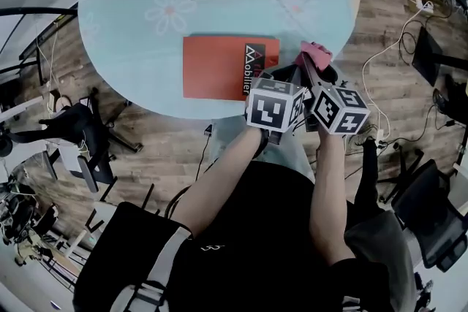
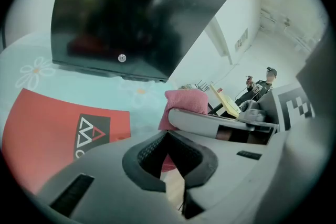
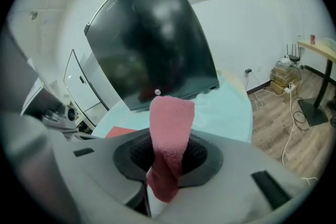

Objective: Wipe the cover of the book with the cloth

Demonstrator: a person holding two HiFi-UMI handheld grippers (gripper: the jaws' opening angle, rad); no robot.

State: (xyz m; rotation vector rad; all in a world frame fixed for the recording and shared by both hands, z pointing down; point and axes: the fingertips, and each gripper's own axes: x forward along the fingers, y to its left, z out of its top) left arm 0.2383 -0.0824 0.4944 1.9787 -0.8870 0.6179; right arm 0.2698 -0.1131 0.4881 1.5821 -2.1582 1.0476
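A flat red book (image 1: pixel 219 66) with a smooth cover and a black label strip lies on the round, pale blue desk (image 1: pixel 124 11). Just right of the book, the right tongs (image 3: pixel 168 157) clench a fluffy pink terry cloth (image 3: pixel 170 123), which stands up as a rolled strip. The left tongs (image 2: pixel 169 160), near the book's right edge, seem slightly parted and empty. Behind the book stands a glossy dark screen (image 2: pixel 136 8).

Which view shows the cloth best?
The right gripper view. The cloth fills the centre, pinched upright in the right claw. The head view shows only a pink tip beyond the marker cubes. The left gripper view shows just its top, from the side.
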